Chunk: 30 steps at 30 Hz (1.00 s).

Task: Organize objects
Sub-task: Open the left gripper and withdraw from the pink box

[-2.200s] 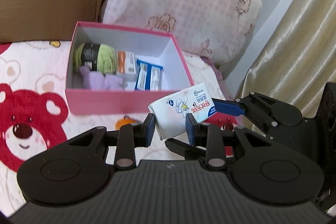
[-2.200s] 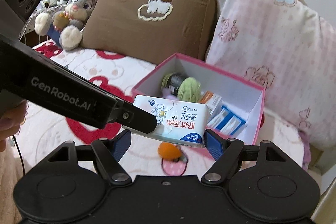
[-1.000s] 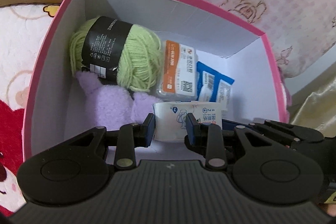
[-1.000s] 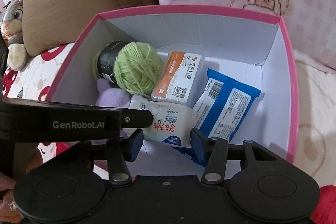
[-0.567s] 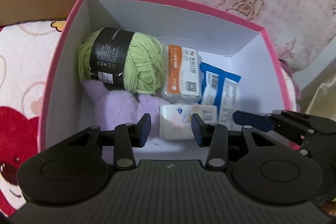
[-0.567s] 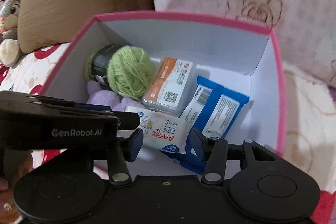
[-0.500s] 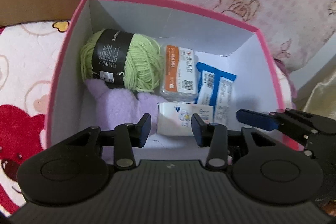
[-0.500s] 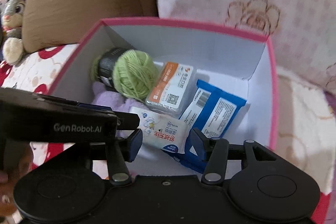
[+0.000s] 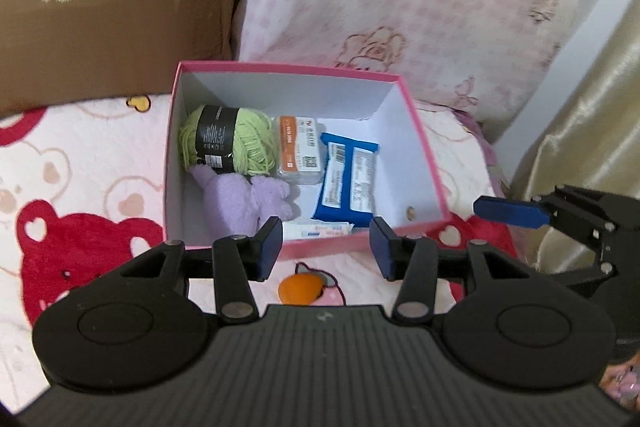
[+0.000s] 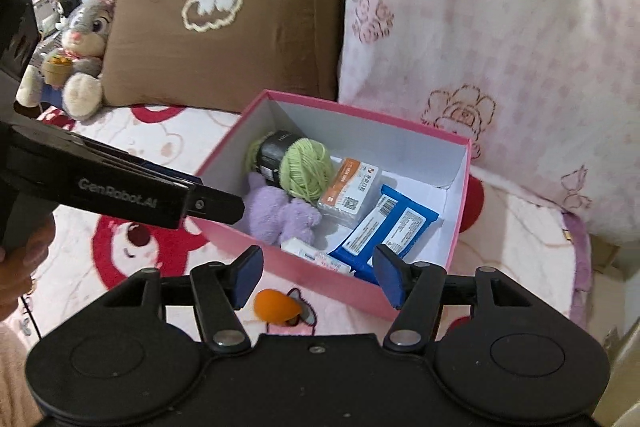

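The pink box (image 9: 424, 163) (image 10: 320, 281) stands on the bed. Inside lie a green yarn ball (image 9: 240, 143) (image 10: 306, 167), a purple plush (image 9: 236, 199) (image 10: 280, 215), an orange-labelled pack (image 9: 300, 155) (image 10: 352, 191), a blue packet (image 9: 348, 183) (image 10: 392, 227) and the white tissue pack (image 9: 318, 229) (image 10: 316, 253) against the near wall. My left gripper (image 9: 326, 247) hangs above the box's near edge, its jaws opening with nothing between them. My right gripper (image 10: 316, 275) does the same. An orange object (image 9: 300, 289) (image 10: 276, 303) rests on the blanket before the box.
A brown pillow (image 10: 224, 27) and a pink patterned pillow (image 10: 500, 47) lean behind the box. A rabbit plush (image 10: 80, 51) sits at far left. A gold curtain (image 9: 580, 127) hangs at right. The bear-print blanket (image 9: 80, 195) spreads left of the box.
Both grippers let go of the white tissue pack inside the box, opened wider and rose back away from it. The pack stays against the box's near wall.
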Each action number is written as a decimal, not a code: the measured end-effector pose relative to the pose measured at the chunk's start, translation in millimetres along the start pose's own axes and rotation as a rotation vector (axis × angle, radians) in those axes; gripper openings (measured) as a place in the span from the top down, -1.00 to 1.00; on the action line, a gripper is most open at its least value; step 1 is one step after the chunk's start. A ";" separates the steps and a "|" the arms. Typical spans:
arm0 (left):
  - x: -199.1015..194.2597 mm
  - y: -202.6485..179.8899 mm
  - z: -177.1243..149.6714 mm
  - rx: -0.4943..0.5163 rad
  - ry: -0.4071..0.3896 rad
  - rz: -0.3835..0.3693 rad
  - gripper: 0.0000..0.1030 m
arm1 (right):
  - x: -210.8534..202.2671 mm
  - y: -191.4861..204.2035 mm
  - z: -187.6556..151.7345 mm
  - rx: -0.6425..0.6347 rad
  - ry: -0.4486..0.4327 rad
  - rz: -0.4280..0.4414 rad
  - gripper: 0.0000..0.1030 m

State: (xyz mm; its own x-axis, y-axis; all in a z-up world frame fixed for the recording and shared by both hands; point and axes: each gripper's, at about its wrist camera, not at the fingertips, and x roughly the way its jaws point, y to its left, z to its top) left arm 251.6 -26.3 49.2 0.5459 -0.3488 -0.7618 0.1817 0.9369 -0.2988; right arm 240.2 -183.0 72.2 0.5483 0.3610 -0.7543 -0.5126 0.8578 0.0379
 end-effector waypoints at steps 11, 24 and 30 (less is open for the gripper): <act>-68.5 -27.1 -27.0 0.112 0.024 0.015 -0.01 | -68.4 26.4 -17.1 -0.046 -0.038 0.006 -0.33; -99.2 -19.7 -81.2 0.111 0.068 -0.024 -0.13 | -105.8 56.5 -62.9 -0.113 -0.085 0.056 -0.53; -90.9 -7.1 -98.3 0.086 0.049 -0.059 -0.17 | -98.4 66.8 -80.3 -0.133 -0.109 0.077 -0.64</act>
State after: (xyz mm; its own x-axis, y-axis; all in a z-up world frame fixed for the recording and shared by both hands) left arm 120.3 -3.7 64.0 0.4919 -0.4022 -0.7722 0.2831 0.9126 -0.2950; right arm 99.0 -190.6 96.4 0.5690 0.4675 -0.6765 -0.6349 0.7726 -0.0001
